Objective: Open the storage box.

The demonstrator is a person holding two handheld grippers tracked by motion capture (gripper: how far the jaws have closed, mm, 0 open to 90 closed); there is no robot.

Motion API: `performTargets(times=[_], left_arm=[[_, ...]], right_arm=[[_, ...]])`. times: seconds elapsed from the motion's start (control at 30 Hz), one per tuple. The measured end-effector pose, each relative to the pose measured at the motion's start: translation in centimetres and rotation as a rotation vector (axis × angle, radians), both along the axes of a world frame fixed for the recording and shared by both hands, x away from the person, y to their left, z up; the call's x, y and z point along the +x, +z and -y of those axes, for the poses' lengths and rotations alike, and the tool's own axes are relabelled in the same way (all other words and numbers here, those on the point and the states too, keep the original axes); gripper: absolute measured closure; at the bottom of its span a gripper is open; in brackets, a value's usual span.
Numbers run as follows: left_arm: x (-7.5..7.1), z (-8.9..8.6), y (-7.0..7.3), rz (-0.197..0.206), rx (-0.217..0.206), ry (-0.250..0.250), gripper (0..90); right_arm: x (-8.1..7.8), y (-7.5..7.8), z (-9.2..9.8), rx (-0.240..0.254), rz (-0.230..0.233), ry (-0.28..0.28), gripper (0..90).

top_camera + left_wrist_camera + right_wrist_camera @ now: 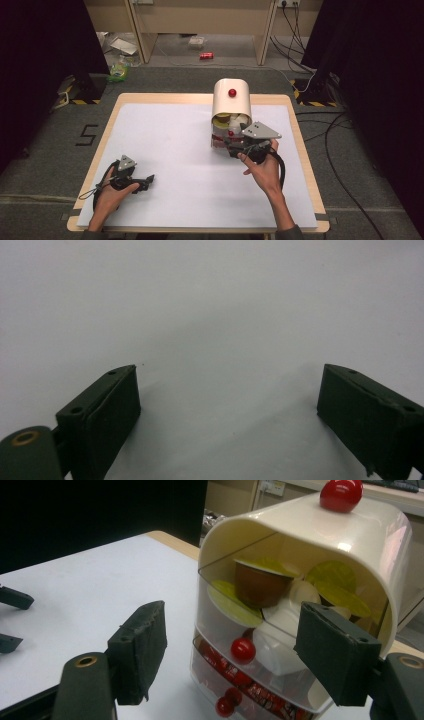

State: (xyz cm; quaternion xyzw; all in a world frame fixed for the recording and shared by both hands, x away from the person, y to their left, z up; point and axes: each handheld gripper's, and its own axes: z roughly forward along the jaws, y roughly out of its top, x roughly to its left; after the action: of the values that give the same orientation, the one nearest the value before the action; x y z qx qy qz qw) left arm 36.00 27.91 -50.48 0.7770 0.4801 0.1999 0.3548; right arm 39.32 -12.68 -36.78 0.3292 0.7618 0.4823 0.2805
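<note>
My right gripper (230, 650) sits closest to the lens in its own view, black jaws apart with nothing pinched between the pads; its right jaw stands in front of the open side of the cream drawer box (320, 555), the left jaw clear of it. In the high view this gripper (243, 145) is right against the box's (231, 102) near end, my right hand (262, 167) behind it. The box has a rounded top with a red knob (341, 493). Its clear upper drawer (280, 600) is pulled out and holds coffee capsules: a brown one (260, 582) with a yellow-green lid, more yellow-green lids and some white ones. Below it, a second drawer carries a small red knob (243, 650), and a lower knob (225, 706) sits over red packets (260, 692). I cannot tell whether the gripper touches the box.

My left gripper (227, 405) rests on the white table mat (210, 305), jaws wide apart and empty. In the high view it (142, 182) lies at the near left of the table (165, 145), in my left hand (112, 192), well apart from the box.
</note>
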Motion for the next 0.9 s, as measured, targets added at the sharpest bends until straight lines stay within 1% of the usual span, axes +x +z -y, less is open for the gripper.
performTargets(times=[0.1,0.17,0.23,0.27,0.33,0.5,0.6,0.67,0.73,0.9], left_arm=[[0.0,0.0,0.0,0.0,0.0,0.0,9.2],[0.0,0.0,0.0,0.0,0.0,0.0,9.3],[0.0,0.0,0.0,0.0,0.0,0.0,9.2],[0.0,0.0,0.0,0.0,0.0,0.0,9.2],[0.0,0.0,0.0,0.0,0.0,0.0,9.2],[0.0,0.0,0.0,0.0,-0.001,0.0,9.3],[0.0,0.0,0.0,0.0,-0.001,0.0,9.3],[0.0,0.0,0.0,0.0,0.0,0.0,9.3],[0.0,0.0,0.0,0.001,0.0,0.0,9.3],[0.0,0.0,0.0,0.0,0.0,0.0,9.3]], right_arm=[[0.4,0.2,-0.3,0.002,0.012,0.003,28.8],[0.6,0.1,-0.4,-0.004,0.011,0.006,28.8],[0.9,0.0,-0.4,-0.012,0.012,-0.002,28.8],[1.0,-0.1,-0.4,-0.012,0.005,-0.004,28.8],[1.1,-0.1,-0.5,-0.011,0.007,0.0,28.8],[1.8,-0.5,-0.4,-0.018,-0.003,-0.004,28.7],[2.0,-0.7,-0.1,-0.016,-0.02,0.002,27.6],[2.0,-0.7,-0.1,-0.012,-0.022,0.005,27.5],[1.9,-0.7,-0.1,-0.02,-0.019,0.001,27.6],[1.7,-0.6,-0.2,-0.025,-0.032,-0.009,27.7]])
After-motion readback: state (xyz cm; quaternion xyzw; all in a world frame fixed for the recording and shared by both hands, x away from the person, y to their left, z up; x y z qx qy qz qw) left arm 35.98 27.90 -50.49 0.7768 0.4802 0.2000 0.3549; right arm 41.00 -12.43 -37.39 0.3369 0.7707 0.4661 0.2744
